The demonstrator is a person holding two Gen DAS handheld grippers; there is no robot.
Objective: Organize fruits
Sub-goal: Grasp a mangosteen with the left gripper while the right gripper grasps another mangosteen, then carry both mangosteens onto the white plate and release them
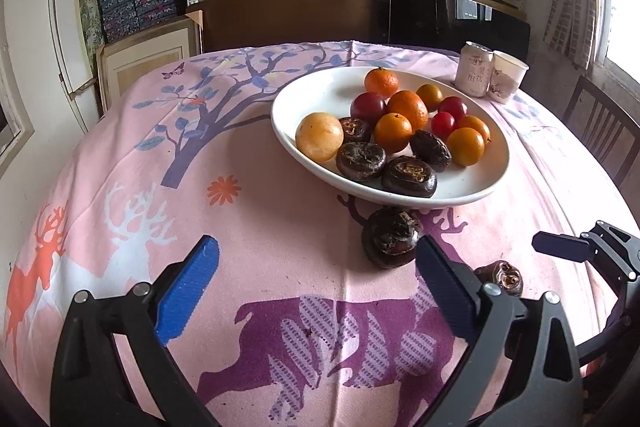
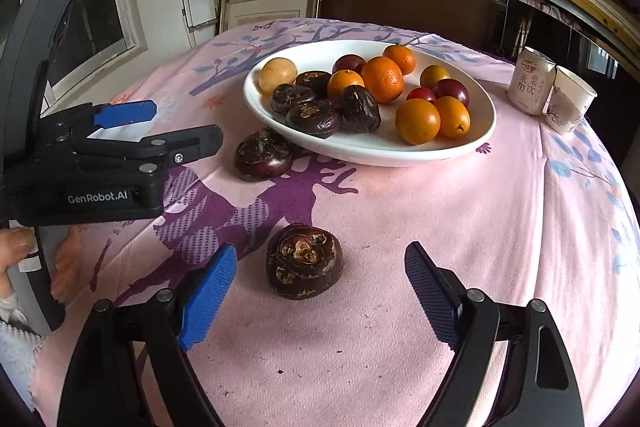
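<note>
A white oval plate (image 1: 308, 83) (image 2: 478, 139) holds oranges, red and yellow small fruits and several dark water chestnuts. One dark chestnut (image 1: 391, 237) (image 2: 262, 155) lies on the cloth just in front of the plate. Another chestnut (image 2: 304, 261) (image 1: 506, 277) lies nearer, between the open fingers of my right gripper (image 2: 320, 287). My left gripper (image 1: 316, 279) is open and empty, with the first chestnut just beyond its right finger. The left gripper also shows at the left of the right wrist view (image 2: 180, 127).
A drink can (image 1: 476, 69) (image 2: 530, 81) and a paper cup (image 1: 508, 75) (image 2: 570, 99) stand behind the plate at the right. The round table wears a pink deer-print cloth (image 1: 280, 307). A chair (image 1: 600, 131) and shelves stand beyond the table.
</note>
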